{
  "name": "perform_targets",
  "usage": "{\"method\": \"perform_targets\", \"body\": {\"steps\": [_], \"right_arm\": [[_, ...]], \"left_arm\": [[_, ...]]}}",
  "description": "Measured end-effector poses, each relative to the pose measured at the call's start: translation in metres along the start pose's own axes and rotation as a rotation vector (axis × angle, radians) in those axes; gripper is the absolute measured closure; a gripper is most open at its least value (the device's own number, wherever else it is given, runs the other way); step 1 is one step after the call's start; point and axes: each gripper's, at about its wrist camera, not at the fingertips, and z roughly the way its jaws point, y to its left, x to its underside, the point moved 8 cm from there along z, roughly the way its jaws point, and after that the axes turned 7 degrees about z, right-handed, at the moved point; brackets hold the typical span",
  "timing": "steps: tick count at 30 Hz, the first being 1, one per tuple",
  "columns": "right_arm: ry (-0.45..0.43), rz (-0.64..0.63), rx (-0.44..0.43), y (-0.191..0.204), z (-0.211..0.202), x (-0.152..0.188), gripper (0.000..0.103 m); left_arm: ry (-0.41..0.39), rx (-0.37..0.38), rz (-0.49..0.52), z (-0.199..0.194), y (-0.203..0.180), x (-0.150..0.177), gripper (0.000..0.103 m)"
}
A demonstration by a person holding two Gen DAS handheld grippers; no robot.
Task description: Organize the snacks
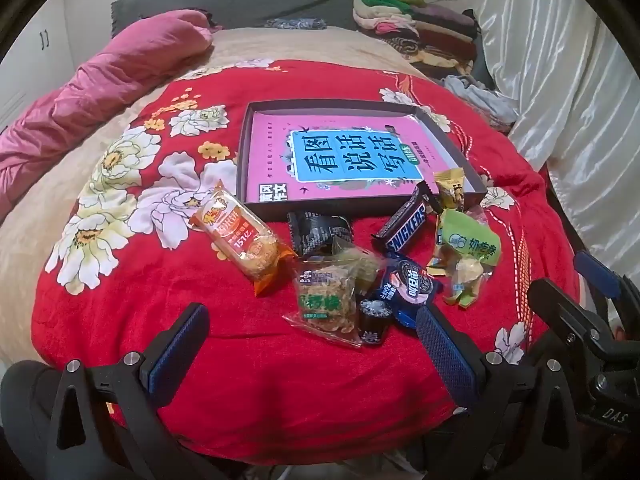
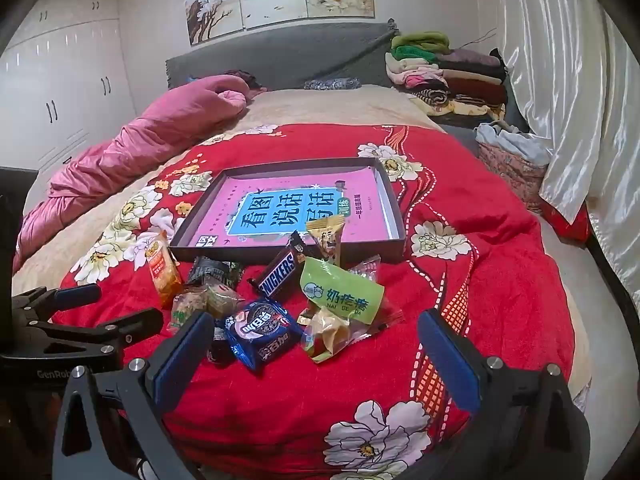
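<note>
A: Snacks (image 1: 360, 264) lie in a loose heap on the red blanket (image 1: 160, 320), just near of the tray (image 1: 256, 160), which holds only a pink book (image 1: 340, 152). None is in the tray yet, so I judge the sorting has not begun.

B: Which way from the tools?

A: Straight ahead of both. The left gripper (image 1: 312, 344) has its fingers spread wide and grips nothing; the heap sits past its right finger (image 1: 444, 348), so it would need to shift right. The right gripper (image 2: 320, 344) is also spread and bare, and the Oreo pack (image 2: 260, 328) lies just beyond its left finger (image 2: 180, 356).

B: Nearer hand?

A: The right, I'd say, for the Oreo pack and the green bag (image 2: 344, 296). The left looks better placed for the orange pack (image 1: 244, 236), which lies apart at the heap's left edge.

B: Axes?

A: The Snickers (image 1: 404, 224) runs diagonally, near-left to far-right, its far end leaning on the tray wall. The orange pack slants the other way. Either wants the fingers turned across the long axis.

B: Do the views differ?

A: The left view shows the orange pack whole and a small dark roll (image 1: 374, 320) at the near edge; in the right view the finger hides most of that roll. The right view shows the gold candy (image 2: 326, 236) propped on the tray rim more plainly, and the left gripper off to its left.
</note>
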Motion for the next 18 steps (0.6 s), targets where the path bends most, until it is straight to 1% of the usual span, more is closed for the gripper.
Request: {"method": "perform_targets", "body": {"steps": [18], "right_arm": [[0.001, 0.000, 0.001, 0.0007, 0.0005, -0.0005, 0.000]], "left_arm": [[0.000, 0.000, 0.001, -0.0003, -0.0003, -0.0001, 0.000]]}}
